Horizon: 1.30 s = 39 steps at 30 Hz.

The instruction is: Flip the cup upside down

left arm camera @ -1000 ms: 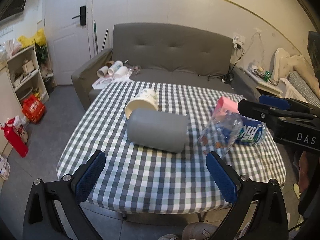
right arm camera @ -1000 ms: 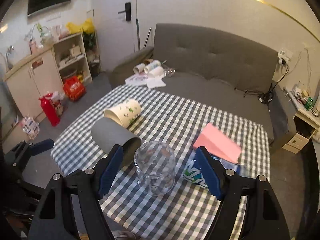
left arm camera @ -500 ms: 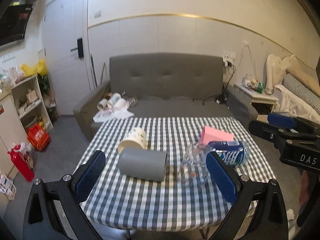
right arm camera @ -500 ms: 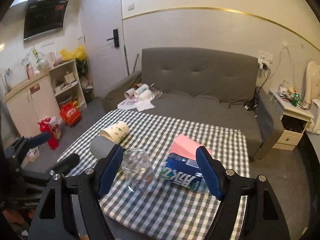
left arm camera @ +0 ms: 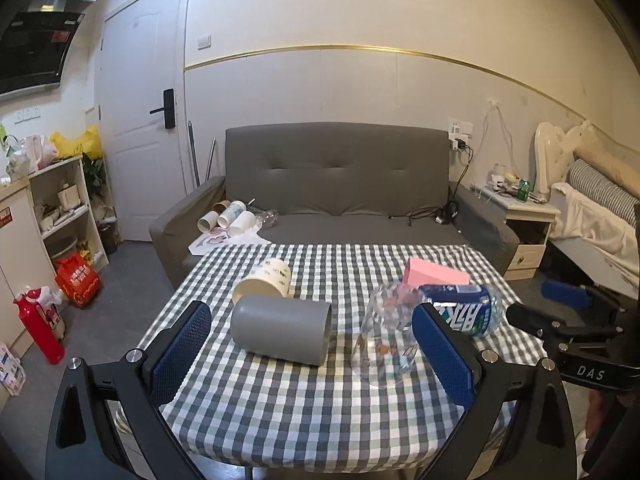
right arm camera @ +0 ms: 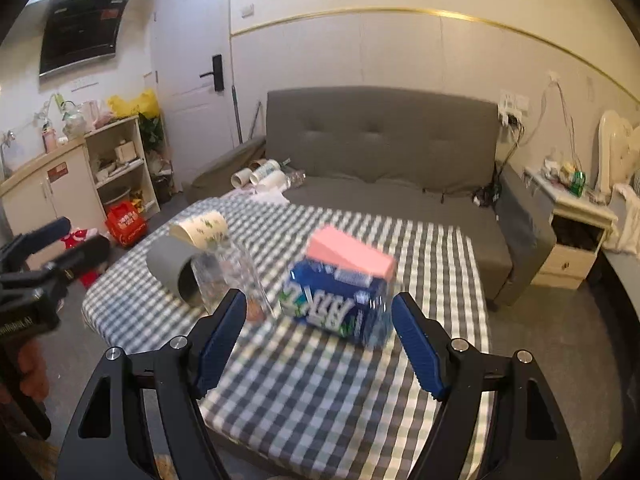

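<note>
1. Left wrist view: the left claw [left arm camera: 312, 354] hangs released and empty at the near edge of the worktop [left arm camera: 280, 412], its pads wide apart. The clear glass cup [left arm camera: 384, 340] stands on the checked cloth just inside the right pad, wider at the bottom than at the top; whether its mouth is up or down I cannot tell. Nothing shows inside it.
   - Likely risk: glass is slippery, and a pinch low on the flared wall could squirt it out.
   - A swing while turning it could knock the grey cup [left arm camera: 280, 334] lying on its side, mouth rightward, looking empty, or the paper cup [left arm camera: 264, 282] tipped behind it.

2. Right wrist view, blurred: the right claw [right arm camera: 316, 338] is also spread and carries nothing, aimed at the blue packet [right arm camera: 338, 306] under a pink block [right arm camera: 352, 254], not at the glass cup [right arm camera: 232, 276] left of it.
   - Closing here would probably catch the packet instead.
   - The cup stands near the worktop's edge, so a nudge may send it off.
</note>
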{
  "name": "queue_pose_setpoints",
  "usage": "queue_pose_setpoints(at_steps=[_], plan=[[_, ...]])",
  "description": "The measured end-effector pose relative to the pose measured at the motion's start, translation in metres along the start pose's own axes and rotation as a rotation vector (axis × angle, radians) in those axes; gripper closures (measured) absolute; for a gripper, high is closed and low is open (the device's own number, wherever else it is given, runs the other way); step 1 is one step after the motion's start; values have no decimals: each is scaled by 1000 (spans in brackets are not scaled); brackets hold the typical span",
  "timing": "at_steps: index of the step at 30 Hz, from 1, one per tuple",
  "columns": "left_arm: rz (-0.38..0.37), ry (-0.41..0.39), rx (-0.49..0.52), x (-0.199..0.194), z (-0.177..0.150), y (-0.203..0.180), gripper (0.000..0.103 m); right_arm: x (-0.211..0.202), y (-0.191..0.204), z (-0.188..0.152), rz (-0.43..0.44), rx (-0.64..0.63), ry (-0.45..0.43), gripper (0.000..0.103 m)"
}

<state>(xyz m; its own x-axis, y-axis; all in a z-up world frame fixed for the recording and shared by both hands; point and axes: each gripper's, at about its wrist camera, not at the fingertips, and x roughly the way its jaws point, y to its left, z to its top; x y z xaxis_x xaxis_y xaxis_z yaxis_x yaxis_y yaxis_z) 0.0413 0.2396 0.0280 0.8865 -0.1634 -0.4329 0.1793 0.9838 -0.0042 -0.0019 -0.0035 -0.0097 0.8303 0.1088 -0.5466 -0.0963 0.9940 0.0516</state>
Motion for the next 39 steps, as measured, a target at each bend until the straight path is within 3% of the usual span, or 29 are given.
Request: queue_pose_setpoints(at_steps=[1, 4, 11, 39], plan=[[-1, 5, -2, 1, -3, 0, 0, 2, 0, -5, -1, 3, 4, 26], [5, 40, 6, 8, -14, 0, 0, 7, -1, -17, 2, 15, 11, 7], [5, 81, -6, 16, -24, 1, 0, 5, -2, -22, 0, 15, -11, 1], [22, 82, 21, 15, -27, 5, 0, 9, 6, -22, -3, -17, 12, 0]])
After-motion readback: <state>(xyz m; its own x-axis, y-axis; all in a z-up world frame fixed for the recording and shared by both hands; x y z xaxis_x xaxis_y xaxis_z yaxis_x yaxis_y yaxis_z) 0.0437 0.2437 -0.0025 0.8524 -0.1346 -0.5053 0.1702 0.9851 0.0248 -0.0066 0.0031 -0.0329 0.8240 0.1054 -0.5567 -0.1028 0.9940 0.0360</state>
